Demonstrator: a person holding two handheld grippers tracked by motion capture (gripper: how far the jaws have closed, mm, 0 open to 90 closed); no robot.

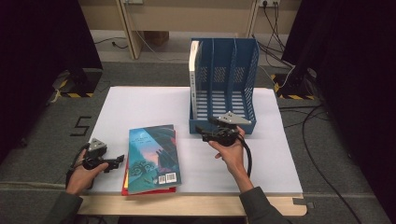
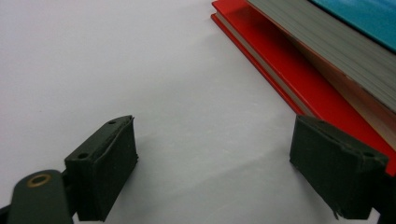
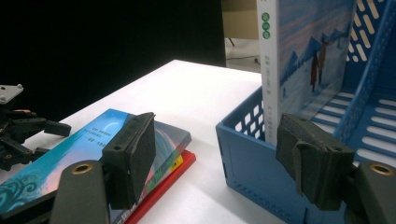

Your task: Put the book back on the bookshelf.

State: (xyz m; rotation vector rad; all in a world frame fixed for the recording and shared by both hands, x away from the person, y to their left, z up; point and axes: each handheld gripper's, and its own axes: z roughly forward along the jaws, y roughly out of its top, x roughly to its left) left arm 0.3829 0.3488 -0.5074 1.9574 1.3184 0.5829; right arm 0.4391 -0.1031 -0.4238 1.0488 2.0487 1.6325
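In the blue rack's (image 1: 247, 84) left slot, a book (image 1: 193, 70) stands upright; right claw (image 3: 215, 154) wide, empty.

A: What surrounds the tabletop (image 1: 140, 100)?

B: It is white with a pale wooden front edge, on grey carpet (image 1: 46, 126). Black curtains (image 1: 42, 37) hang at nine and three o'clock.

A: And at twelve o'clock?

B: A beige wall (image 1: 187, 14), wooden legs (image 1: 127, 28), a wall socket (image 1: 268, 3) with black cables (image 1: 317, 121) trailing across the floor. Yellow-black hazard tape (image 1: 74, 94) marks stand bases.
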